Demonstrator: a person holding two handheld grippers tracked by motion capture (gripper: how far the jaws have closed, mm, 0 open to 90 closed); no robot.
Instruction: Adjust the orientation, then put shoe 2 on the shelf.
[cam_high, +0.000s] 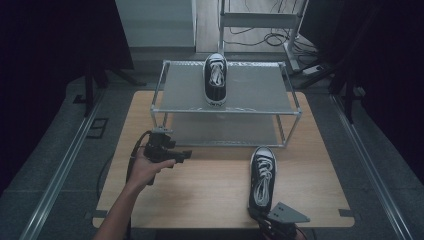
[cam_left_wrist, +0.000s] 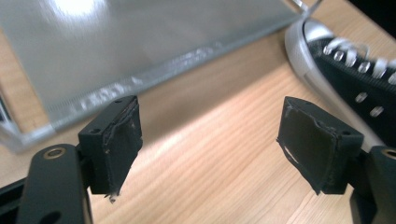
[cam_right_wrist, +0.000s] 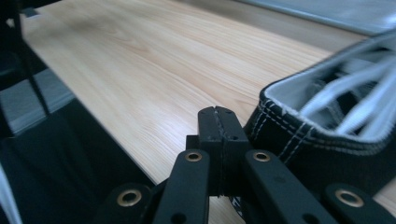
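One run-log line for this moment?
left claw: open, empty | right claw: shut, beside table shoe heel | second shoe: on rack

black sneaker (cam_high: 262, 177) with white laces, pale wood-grain table (cam_high: 210, 190), grey rack (cam_high: 225, 90).

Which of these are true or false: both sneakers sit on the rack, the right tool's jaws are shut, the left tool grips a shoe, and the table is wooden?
1. Both sneakers sit on the rack. False: one sneaker is on the rack; the other sneaker lies on the table.
2. The right gripper has its jaws shut. True, with nothing between them.
3. The left gripper grips a shoe. False: its jaws stand apart over bare table.
4. The table is wooden. True.
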